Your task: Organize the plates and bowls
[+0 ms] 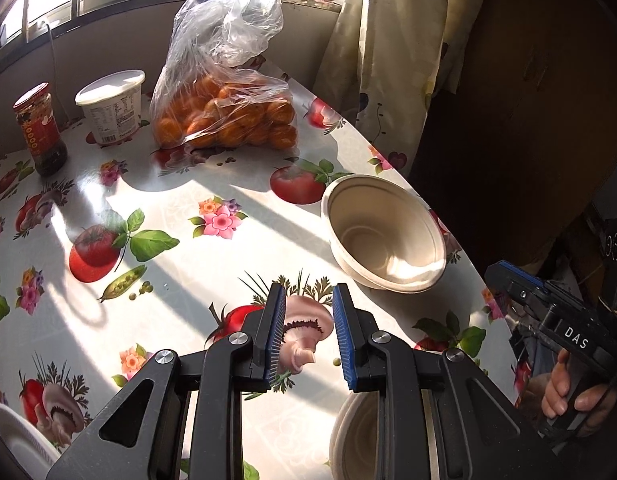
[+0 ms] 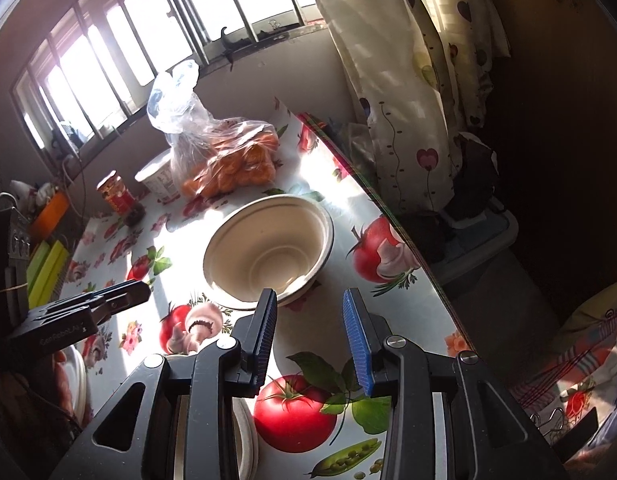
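1. 2 grippers over the table (image 1: 156, 208), each hand-held. Left gripper (image 1: 309, 336): jaws apart, nothing between, above a mushroom print. Right gripper (image 2: 310, 336): jaws apart, empty, aimed toward the bowl's near rim.
2. Beige bowl (image 2: 268, 248) upright near the table's right edge, well apart from the bag of oranges (image 1: 228, 116), so the rim is free for a pinch.
3. Second bowl (image 1: 354, 432) partly hidden beneath the left gripper; probably the stacking partner.
4. White plate (image 1: 16, 436) at the lower-left edge, barely in view.
5. Jar (image 1: 40, 128) and tub (image 1: 112, 108) set back by the window, clear of the work.
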`<act>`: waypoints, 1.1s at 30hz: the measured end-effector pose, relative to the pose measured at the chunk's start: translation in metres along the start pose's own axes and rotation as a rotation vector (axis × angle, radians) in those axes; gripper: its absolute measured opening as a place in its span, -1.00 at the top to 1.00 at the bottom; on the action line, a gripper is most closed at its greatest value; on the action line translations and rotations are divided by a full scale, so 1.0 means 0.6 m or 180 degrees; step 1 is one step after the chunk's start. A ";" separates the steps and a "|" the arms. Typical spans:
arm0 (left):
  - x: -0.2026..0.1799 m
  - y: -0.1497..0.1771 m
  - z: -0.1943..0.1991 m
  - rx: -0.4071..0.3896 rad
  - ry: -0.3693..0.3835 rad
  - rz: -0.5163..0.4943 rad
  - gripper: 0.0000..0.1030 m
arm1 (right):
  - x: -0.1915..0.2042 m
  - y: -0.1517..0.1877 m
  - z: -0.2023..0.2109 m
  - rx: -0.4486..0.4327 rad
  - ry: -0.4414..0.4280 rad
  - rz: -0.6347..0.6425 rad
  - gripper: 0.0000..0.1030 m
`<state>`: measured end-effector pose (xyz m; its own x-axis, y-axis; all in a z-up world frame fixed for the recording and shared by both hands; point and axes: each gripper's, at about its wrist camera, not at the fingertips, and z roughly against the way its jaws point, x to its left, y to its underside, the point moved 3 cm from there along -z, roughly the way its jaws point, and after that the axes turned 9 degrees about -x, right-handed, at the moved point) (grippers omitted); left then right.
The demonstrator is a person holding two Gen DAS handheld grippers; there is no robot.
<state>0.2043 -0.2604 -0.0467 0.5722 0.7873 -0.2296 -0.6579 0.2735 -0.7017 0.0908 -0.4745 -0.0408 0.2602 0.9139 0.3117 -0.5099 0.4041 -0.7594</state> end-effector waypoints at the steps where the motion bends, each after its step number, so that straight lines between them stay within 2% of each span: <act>1: 0.001 -0.004 -0.004 -0.0004 0.0009 0.0006 0.51 | -0.001 -0.002 -0.004 0.0006 0.0001 -0.0005 0.34; 7: 0.003 -0.020 -0.028 0.0016 0.0110 0.0036 0.51 | -0.012 -0.012 -0.031 0.0043 -0.0057 -0.0060 0.34; 27: 0.001 -0.045 -0.087 0.0105 0.0186 -0.0029 0.51 | -0.031 -0.010 -0.094 0.0221 -0.0268 -0.0238 0.35; 33: -0.003 -0.042 -0.095 0.0146 0.0172 -0.0060 0.51 | -0.033 -0.009 -0.101 0.0245 -0.0275 -0.0258 0.46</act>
<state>0.2482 -0.3003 -0.0671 0.6094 0.7512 -0.2535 -0.6678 0.3141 -0.6748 0.1383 -0.4971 -0.0776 0.2331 0.8766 0.4209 -0.5523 0.4756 -0.6847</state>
